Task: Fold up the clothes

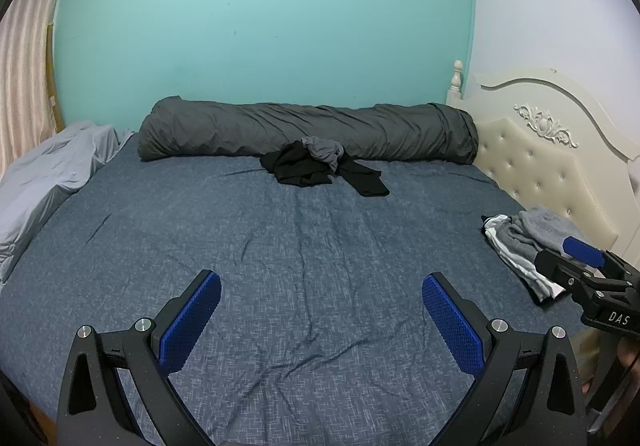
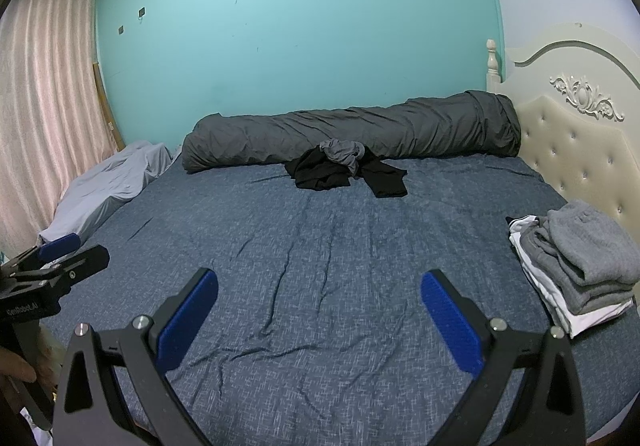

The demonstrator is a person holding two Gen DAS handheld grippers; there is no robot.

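Both grippers hang spread wide and empty above a blue bed sheet, with clothes lying ahead.

Nearest, the left gripper (image 1: 321,300) and the right gripper (image 2: 319,300) each hold their blue-padded fingers far apart, grasping nothing, over the wrinkled bed sheet (image 1: 280,266). To the right, near the cream tufted headboard (image 2: 576,158), sits a folded stack of grey and white clothes (image 2: 576,266). Farther on, a crumpled heap of black and grey clothes (image 2: 344,168) lies unfolded mid-bed, touching the long rolled dark grey duvet (image 2: 352,134) along the teal wall (image 2: 280,26). A pale grey pillow (image 2: 108,186) lies at the far left, by the pink curtain (image 2: 44,106).
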